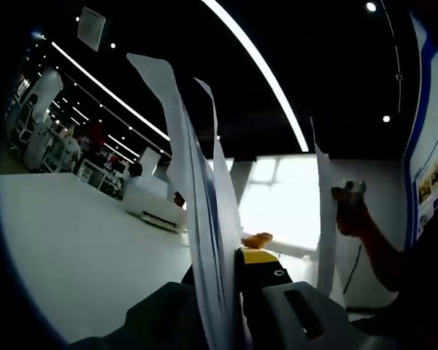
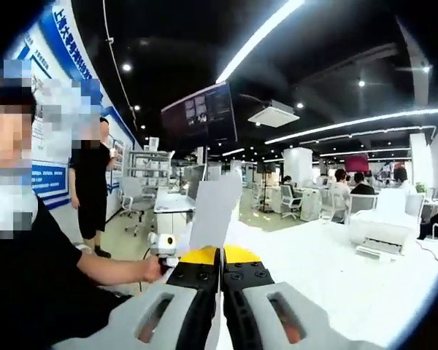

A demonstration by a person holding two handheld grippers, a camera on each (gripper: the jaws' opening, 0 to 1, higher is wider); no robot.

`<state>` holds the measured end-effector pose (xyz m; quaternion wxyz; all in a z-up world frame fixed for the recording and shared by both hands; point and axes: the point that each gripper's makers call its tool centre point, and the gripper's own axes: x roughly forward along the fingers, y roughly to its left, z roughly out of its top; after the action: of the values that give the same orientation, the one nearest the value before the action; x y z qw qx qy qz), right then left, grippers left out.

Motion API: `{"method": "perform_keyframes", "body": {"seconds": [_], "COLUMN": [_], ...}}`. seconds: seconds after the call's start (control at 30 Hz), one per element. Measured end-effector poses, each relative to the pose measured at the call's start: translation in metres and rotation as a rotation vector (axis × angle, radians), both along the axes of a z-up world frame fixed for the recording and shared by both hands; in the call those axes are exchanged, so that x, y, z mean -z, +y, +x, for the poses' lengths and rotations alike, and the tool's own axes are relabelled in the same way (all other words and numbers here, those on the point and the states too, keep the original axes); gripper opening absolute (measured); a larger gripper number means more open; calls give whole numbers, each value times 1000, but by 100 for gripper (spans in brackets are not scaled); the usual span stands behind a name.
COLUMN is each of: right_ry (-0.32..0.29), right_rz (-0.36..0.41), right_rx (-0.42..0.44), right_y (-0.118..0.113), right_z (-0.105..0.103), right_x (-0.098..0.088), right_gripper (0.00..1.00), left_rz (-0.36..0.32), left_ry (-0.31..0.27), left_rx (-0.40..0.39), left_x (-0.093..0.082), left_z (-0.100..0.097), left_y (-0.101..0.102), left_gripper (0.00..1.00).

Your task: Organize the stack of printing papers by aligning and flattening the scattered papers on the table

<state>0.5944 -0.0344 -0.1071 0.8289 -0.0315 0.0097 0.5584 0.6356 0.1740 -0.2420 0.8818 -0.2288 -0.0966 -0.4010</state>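
Observation:
A stack of white printing papers (image 1: 204,219) stands upright in the left gripper view, its sheets fanning apart toward the top. My left gripper (image 1: 225,295) is shut on their lower edge, a yellow-tipped jaw pressed against each side. One more sheet (image 1: 323,219) rises edge-on to the right, beside a person's hand (image 1: 350,208). In the right gripper view my right gripper (image 2: 220,268) is shut on a white sheet (image 2: 215,204) that stands up between its yellow tips. A hand (image 2: 150,270) is at its left. The white table (image 1: 73,248) lies below.
A white printer (image 2: 383,226) sits on the table (image 2: 336,273) at the right, and shows again as a printer (image 1: 155,208) in the left gripper view. A person (image 2: 91,182) stands near a blue wall. Desks and seated people fill the background.

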Motion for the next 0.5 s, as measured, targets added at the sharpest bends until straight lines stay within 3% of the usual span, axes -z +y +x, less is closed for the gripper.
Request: {"method": "perform_keyframes", "body": {"seconds": [0.2, 0.5], "right_ry": [13, 32], "right_rz": [-88, -135], "right_rx": [25, 66], "right_y": [24, 40], "right_z": [35, 58], "right_x": [23, 43], "right_gripper": [0, 0], "left_rz": [-1, -14], "left_ry": [-3, -8], "left_rx": [6, 23], "left_x": [0, -2], "left_z": [0, -2], "left_y": [0, -1], "left_gripper": [7, 7]}}
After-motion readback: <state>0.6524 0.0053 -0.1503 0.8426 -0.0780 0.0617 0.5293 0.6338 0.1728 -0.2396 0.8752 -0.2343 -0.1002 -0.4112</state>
